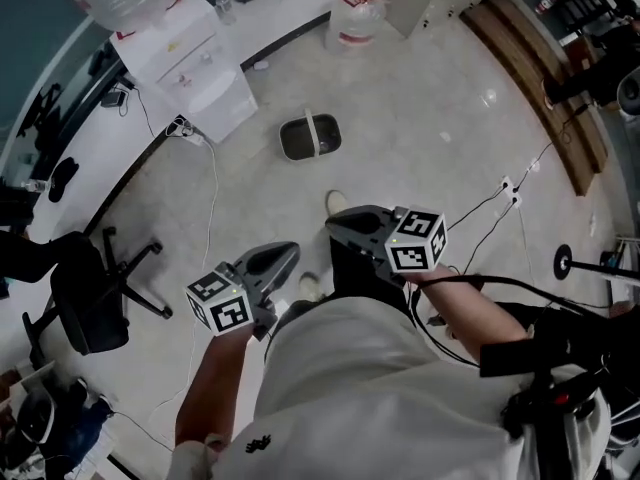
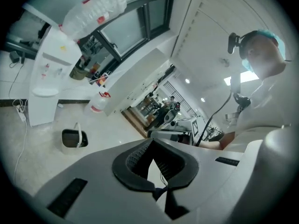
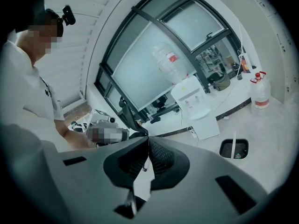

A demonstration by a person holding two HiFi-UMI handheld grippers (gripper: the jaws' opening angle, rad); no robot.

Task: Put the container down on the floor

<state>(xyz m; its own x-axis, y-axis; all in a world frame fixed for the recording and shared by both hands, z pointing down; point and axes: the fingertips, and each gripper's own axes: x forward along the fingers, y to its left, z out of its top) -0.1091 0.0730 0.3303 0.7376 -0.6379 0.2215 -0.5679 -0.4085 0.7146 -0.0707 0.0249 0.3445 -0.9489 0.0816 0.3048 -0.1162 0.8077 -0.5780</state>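
Note:
The container (image 1: 310,136) is a small grey bin with a white upright handle. It stands by itself on the pale floor, well ahead of the person's feet. It also shows low and to the left in the left gripper view (image 2: 74,139) and low and to the right in the right gripper view (image 3: 233,148). My left gripper (image 1: 285,255) is held close to the person's body, its jaws shut (image 2: 152,140) with nothing between them. My right gripper (image 1: 340,224) hangs beside it, also shut (image 3: 148,137) and empty. Both are far from the container.
A white water dispenser (image 1: 190,63) stands at the far left wall, with a large water bottle (image 1: 358,18) on the floor further right. A black office chair (image 1: 90,288) is at the left. Cables (image 1: 500,208) trail across the floor at the right, near a wooden ledge (image 1: 545,78).

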